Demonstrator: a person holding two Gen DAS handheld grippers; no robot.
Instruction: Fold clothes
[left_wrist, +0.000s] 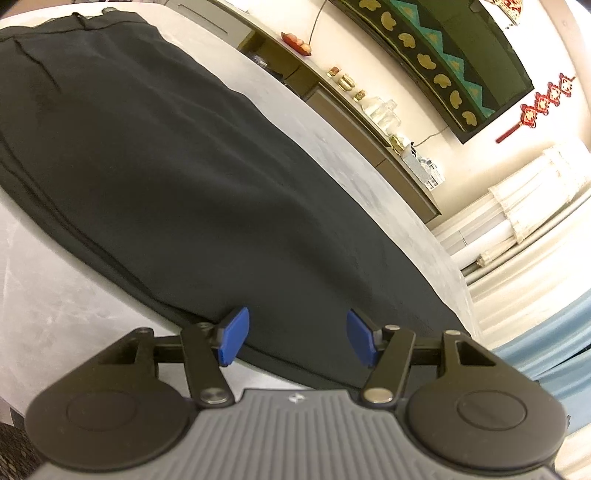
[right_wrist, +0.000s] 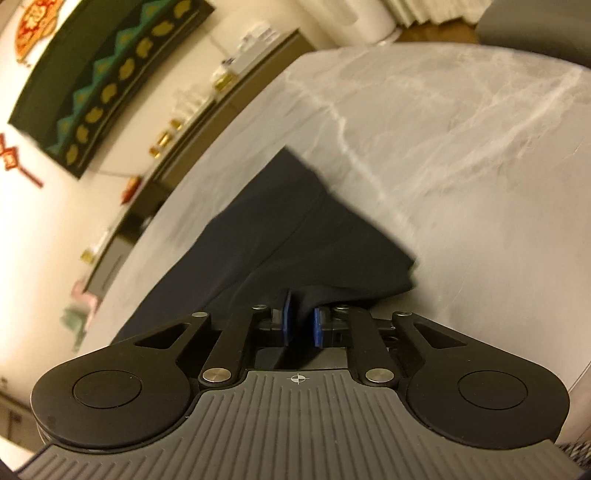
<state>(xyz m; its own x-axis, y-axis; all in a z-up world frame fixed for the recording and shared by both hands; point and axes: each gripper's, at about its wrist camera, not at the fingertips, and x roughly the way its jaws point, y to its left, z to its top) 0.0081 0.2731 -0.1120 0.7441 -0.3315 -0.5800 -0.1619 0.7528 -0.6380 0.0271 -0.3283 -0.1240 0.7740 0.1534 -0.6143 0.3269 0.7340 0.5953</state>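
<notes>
- The step in hand looks like the start of a fold: one end of the dark trousers (left_wrist: 177, 177) is being picked up so it can be laid over the rest.
- The trousers lie flat and long on the pale marble worktop (left_wrist: 55, 302). The waistband end is far away in the left wrist view.
- The left claw (left_wrist: 295, 338) is open. Its blue pads (left_wrist: 234, 336) stand wide apart, right at the near hem of the trousers. One pad is over the hem edge and the other is over the cloth. Nothing is pinched there.
- The right claw (right_wrist: 302, 323) is closed on a bunch of the dark cloth (right_wrist: 295, 236). The cloth rises from the worktop (right_wrist: 461, 166) up between its pads. The rest of that end spreads out ahead of the claw, with a corner pointing away.
- Next, I think the left claw needs to go lower and pinch the hem too. Then both claws can lift together and carry this end toward the waistband.
- The cloth is thin and floppy, so it may slip or wrinkle if only one side is lifted.
</notes>
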